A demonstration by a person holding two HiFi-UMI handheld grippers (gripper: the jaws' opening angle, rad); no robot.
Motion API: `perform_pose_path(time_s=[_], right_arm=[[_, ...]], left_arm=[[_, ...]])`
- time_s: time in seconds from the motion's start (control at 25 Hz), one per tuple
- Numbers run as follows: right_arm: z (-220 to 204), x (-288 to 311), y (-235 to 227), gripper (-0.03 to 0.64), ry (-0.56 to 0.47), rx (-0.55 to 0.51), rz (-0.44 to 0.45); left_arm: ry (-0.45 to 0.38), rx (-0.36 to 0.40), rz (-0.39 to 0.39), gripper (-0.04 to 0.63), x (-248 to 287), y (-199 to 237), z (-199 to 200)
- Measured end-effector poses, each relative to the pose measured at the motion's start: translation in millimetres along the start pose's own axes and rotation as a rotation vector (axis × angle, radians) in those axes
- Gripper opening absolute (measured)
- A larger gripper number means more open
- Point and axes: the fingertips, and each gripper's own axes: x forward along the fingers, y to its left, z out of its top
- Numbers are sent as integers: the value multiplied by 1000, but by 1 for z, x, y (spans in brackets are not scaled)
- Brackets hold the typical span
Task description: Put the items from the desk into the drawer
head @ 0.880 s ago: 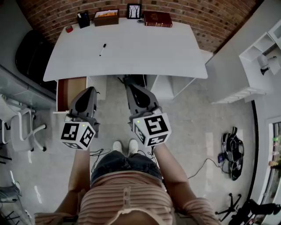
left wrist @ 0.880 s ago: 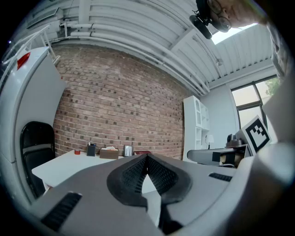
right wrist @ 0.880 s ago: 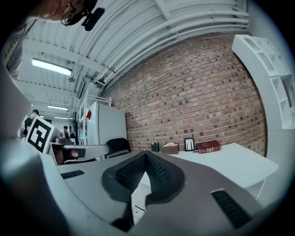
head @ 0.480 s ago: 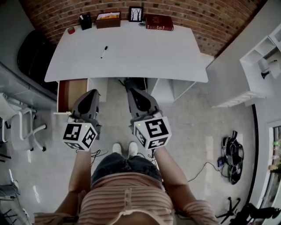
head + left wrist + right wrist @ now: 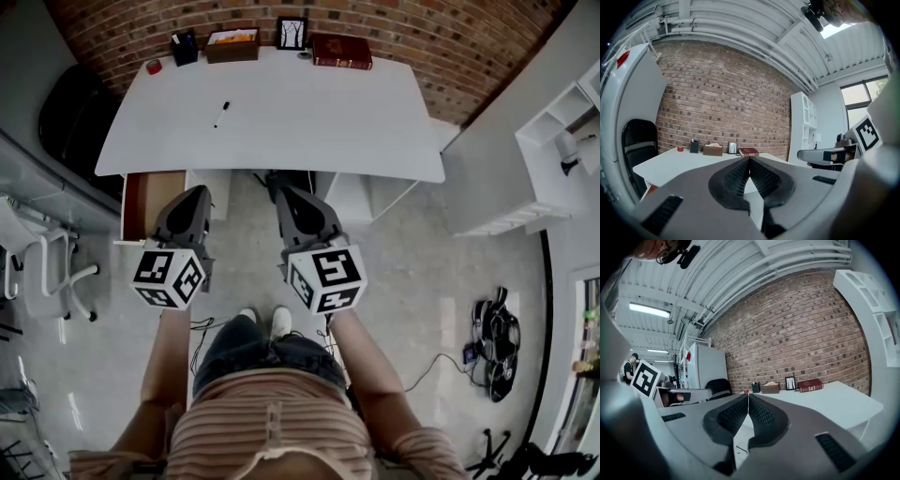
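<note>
**Picking marker first, grippers empty**

Left gripper (image 5: 192, 194) and right gripper (image 5: 282, 192): jaws pressed together, nothing held, short of desk (image 5: 309, 117). Marker (image 5: 220, 107) lies upper left; drawer (image 5: 150, 192) open below desk's left end. I'd spread jaws early, pinch across barrel.

pen (image 5: 220, 112) on desk (image 5: 319, 122), drawer (image 5: 150, 195) under L

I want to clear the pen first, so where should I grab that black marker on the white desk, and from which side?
Grip the thin black marker at mid-barrel, straight down from above. It lies flat and alone on the white desk, pointing roughly away from you, so the jaws should close across its narrow width. The left gripper seems nearer; open its shut jaws first.
</note>
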Motion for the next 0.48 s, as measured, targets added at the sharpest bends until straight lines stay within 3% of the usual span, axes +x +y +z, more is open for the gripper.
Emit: perform_pose_path(time_s=[0.48], right_arm=[[0, 24, -34, 17, 27, 5, -31]], left_arm=[[25, 14, 62, 9, 34, 25, 5]])
